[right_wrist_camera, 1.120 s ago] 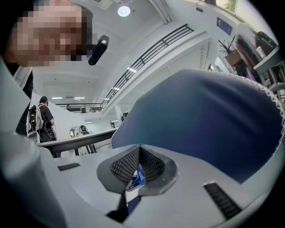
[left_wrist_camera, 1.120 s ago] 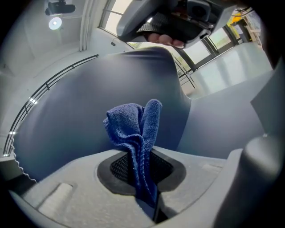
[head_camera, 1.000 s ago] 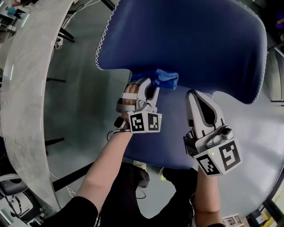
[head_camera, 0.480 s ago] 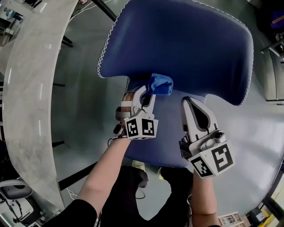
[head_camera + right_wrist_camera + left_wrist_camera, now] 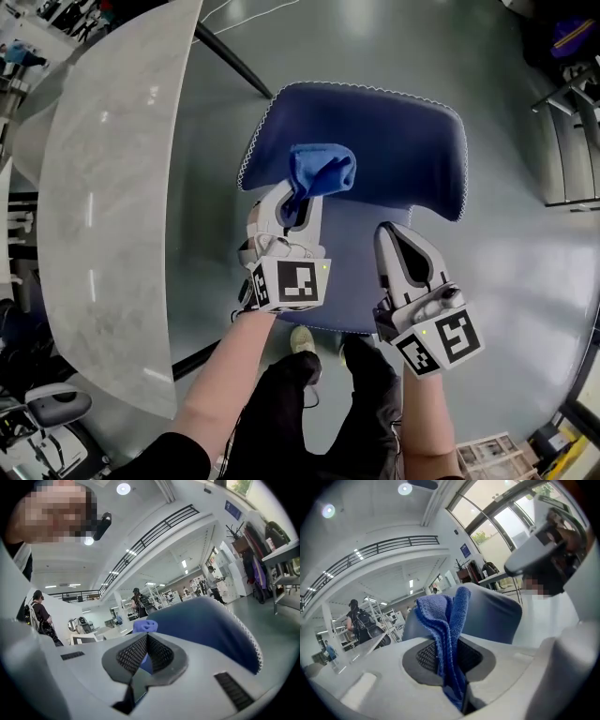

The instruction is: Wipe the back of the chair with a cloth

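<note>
A blue chair [image 5: 394, 141] stands below me, its stitched-edge back seen from above. My left gripper [image 5: 295, 202] is shut on a bunched blue cloth [image 5: 321, 169], which hovers over the left part of the chair's back. In the left gripper view the cloth [image 5: 443, 620] stands up out of the closed jaws, with the chair [image 5: 492, 613] behind it. My right gripper [image 5: 394, 234] is shut and holds nothing, over the seat at the right. Its own view shows the chair's back [image 5: 206, 625] ahead and the cloth [image 5: 144, 625] past the jaws.
A pale curved tabletop [image 5: 112, 187] runs along the left, with a dark leg [image 5: 230, 61] near the chair. Grey floor surrounds the chair. My feet [image 5: 305, 342] are just below the seat. Metal shelving [image 5: 572, 141] stands at the right edge.
The chair now looks smaller and farther below. Both grippers sit higher relative to it. The cloth has moved from under the back's lower edge to over its left part, still held.
</note>
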Demonstrator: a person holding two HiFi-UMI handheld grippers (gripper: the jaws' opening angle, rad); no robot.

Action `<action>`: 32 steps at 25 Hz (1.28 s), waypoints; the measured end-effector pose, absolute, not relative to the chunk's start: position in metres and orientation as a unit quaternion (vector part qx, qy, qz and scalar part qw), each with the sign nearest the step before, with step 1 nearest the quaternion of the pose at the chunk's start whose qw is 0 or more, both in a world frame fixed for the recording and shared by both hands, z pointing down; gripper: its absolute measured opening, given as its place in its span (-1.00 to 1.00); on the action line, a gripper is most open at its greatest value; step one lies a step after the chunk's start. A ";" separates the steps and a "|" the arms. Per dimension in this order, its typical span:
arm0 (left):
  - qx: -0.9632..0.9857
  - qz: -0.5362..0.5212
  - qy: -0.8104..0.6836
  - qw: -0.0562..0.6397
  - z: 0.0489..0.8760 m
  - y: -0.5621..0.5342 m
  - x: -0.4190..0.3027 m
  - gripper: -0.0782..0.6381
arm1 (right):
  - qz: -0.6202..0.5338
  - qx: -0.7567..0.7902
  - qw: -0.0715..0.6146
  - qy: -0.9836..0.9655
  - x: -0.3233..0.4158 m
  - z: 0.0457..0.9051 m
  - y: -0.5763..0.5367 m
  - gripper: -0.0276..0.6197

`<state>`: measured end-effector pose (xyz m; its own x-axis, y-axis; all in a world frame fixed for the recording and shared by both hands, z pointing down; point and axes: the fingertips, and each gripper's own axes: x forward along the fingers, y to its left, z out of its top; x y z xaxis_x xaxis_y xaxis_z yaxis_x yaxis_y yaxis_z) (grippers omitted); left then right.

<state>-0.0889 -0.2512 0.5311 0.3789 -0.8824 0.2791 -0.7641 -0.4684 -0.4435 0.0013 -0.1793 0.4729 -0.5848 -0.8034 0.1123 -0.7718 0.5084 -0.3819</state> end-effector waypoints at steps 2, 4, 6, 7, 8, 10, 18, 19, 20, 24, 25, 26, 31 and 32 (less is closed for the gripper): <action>-0.816 -0.234 0.513 0.126 0.498 -0.264 -0.088 -0.61 | -0.200 -0.456 0.041 0.866 0.008 0.454 -0.181 -0.87; -0.810 -0.233 0.521 0.137 0.472 -0.278 -0.087 -0.61 | -0.200 -0.460 0.042 0.864 0.014 0.438 -0.182 -0.87; -0.802 -0.235 0.530 0.146 0.451 -0.293 -0.089 -0.61 | -0.201 -0.462 0.043 0.863 0.018 0.423 -0.183 -0.87; -0.797 -0.237 0.535 0.149 0.442 -0.300 -0.090 -0.61 | -0.201 -0.463 0.044 0.862 0.021 0.417 -0.183 -0.87; -0.792 -0.239 0.540 0.153 0.435 -0.307 -0.091 -0.61 | -0.200 -0.463 0.045 0.862 0.023 0.411 -0.184 -0.87; -0.787 -0.247 0.540 0.165 0.429 -0.319 -0.086 -0.61 | -0.196 -0.463 0.047 0.863 0.028 0.402 -0.186 -0.87; -0.773 -0.259 0.529 0.237 0.461 -0.336 -0.055 -0.61 | -0.199 -0.469 0.052 0.859 0.043 0.430 -0.191 -0.87; -0.769 -0.254 0.532 0.246 0.462 -0.335 -0.054 -0.61 | -0.200 -0.470 0.052 0.858 0.045 0.437 -0.190 -0.87; -0.767 -0.250 0.534 0.253 0.463 -0.332 -0.053 -0.61 | -0.202 -0.470 0.052 0.858 0.046 0.444 -0.189 -0.87; -0.761 -0.246 0.528 0.286 0.477 -0.323 -0.045 -0.61 | -0.204 -0.473 0.056 0.855 0.052 0.469 -0.189 -0.87; -0.759 -0.247 0.525 0.294 0.483 -0.320 -0.043 -0.61 | -0.204 -0.473 0.058 0.855 0.052 0.476 -0.189 -0.87; -0.758 -0.247 0.523 0.302 0.489 -0.318 -0.041 -0.61 | -0.203 -0.473 0.059 0.855 0.053 0.482 -0.188 -0.87; -0.760 -0.253 0.504 0.324 0.534 -0.299 -0.032 -0.61 | -0.189 -0.477 0.063 0.856 0.054 0.511 -0.181 -0.87; -0.760 -0.257 0.499 0.327 0.545 -0.296 -0.031 -0.61 | -0.185 -0.479 0.064 0.856 0.054 0.515 -0.180 -0.87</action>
